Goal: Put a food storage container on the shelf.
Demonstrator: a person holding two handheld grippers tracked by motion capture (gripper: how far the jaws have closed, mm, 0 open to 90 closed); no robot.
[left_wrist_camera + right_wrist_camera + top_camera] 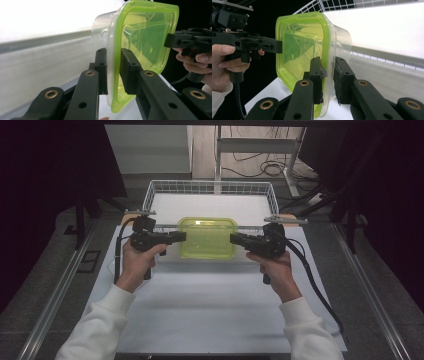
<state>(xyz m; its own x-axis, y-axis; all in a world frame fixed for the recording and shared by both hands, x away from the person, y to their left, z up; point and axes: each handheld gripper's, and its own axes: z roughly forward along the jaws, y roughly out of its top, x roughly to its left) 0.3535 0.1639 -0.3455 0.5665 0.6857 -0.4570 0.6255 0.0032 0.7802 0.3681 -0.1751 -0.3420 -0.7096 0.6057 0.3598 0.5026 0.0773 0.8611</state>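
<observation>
A clear plastic container with a translucent green lid [207,237] hangs between both grippers, above the white sheet [210,310]. My left gripper [182,237] is shut on its left rim and my right gripper [232,239] on its right rim. In the left gripper view the two black jaws [113,51] pinch the lid edge and wall of the container [145,37], with the right gripper [172,41] on the far rim. The right gripper view has its jaws [327,61] clamped on the near rim of the container [297,47], and the left gripper [277,46] holds the opposite side.
A white wire basket [150,195] with a white liner stands just behind the container. Metal rails run along both table sides. Dark curtains flank the table, and cables and a desk frame lie on the floor beyond the basket.
</observation>
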